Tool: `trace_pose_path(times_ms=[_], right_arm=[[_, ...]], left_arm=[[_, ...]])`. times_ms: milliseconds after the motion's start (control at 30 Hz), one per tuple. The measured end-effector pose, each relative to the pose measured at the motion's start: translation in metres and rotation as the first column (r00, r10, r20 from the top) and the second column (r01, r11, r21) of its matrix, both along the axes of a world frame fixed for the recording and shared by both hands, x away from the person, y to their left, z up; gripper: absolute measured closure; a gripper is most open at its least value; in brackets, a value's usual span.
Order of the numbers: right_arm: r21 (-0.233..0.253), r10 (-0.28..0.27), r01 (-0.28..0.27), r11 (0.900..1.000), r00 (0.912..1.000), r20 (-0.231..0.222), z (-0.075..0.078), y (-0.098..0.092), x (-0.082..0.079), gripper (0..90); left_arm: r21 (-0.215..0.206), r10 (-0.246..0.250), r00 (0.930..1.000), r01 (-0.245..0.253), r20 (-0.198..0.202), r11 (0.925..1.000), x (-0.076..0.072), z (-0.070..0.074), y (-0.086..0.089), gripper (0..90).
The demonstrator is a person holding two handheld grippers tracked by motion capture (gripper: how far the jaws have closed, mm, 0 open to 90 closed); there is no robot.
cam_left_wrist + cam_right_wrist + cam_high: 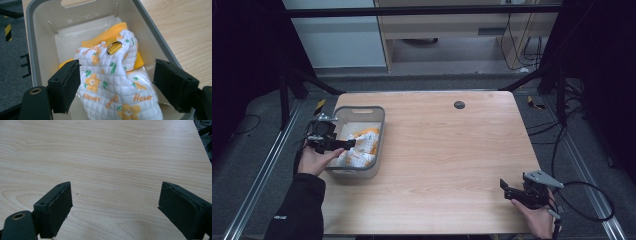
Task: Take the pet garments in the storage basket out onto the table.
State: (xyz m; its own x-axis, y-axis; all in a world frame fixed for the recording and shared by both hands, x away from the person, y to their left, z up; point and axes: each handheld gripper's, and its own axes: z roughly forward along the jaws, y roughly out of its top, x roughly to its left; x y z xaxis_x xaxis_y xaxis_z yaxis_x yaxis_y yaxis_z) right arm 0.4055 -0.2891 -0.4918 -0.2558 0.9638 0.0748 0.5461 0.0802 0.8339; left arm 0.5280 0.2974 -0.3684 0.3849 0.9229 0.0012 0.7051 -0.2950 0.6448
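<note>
A grey plastic bin (380,131) stands at the table's left edge, and its rim (152,27) also crosses the left gripper view. Inside lies a quilted white cloth (360,148) with orange flowers, green leaves, an orange trim and a metal ring (114,46); the word "flower" is printed on the cloth (110,82). My left gripper (346,144) hovers over the bin, open, its jaws either side of the cloth (116,85) without touching it. My right gripper (507,189) is open above bare wood near the table's front right corner (116,205), holding nothing.
The wooden table (447,150) has a small dark round grommet (459,104) near its far edge. Black frame legs and cables (582,200) surround the table on the grey floor. A cabinet stands beyond the far edge.
</note>
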Motion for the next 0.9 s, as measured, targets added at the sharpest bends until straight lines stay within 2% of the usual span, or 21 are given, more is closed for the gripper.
trace_pose_path(times_ms=[100,433,700,900], right_arm=[[-0.013,0.004,-0.004,1.000,1.0000,0.003,-0.001,0.000,0.001,11.7],[-0.003,0.005,-0.005,1.000,1.0000,-0.008,-0.001,0.001,0.000,11.7],[-0.009,0.011,-0.011,1.000,0.9999,-0.009,-0.002,0.001,0.001,11.6],[-0.014,0.015,-0.015,1.000,0.9998,-0.010,-0.002,0.001,0.002,11.5]], left_arm=[[0.019,-0.004,0.9999,0.004,-0.015,0.9998,0.003,-0.003,-0.002,21.6],[0.050,-0.011,0.9981,0.014,-0.061,0.9986,0.010,-0.019,-0.011,25.2],[0.089,-0.013,0.9949,0.022,-0.100,0.9958,0.015,-0.025,-0.015,28.0],[0.087,-0.006,0.9905,0.018,-0.137,0.9961,0.019,-0.034,-0.014,33.7]])
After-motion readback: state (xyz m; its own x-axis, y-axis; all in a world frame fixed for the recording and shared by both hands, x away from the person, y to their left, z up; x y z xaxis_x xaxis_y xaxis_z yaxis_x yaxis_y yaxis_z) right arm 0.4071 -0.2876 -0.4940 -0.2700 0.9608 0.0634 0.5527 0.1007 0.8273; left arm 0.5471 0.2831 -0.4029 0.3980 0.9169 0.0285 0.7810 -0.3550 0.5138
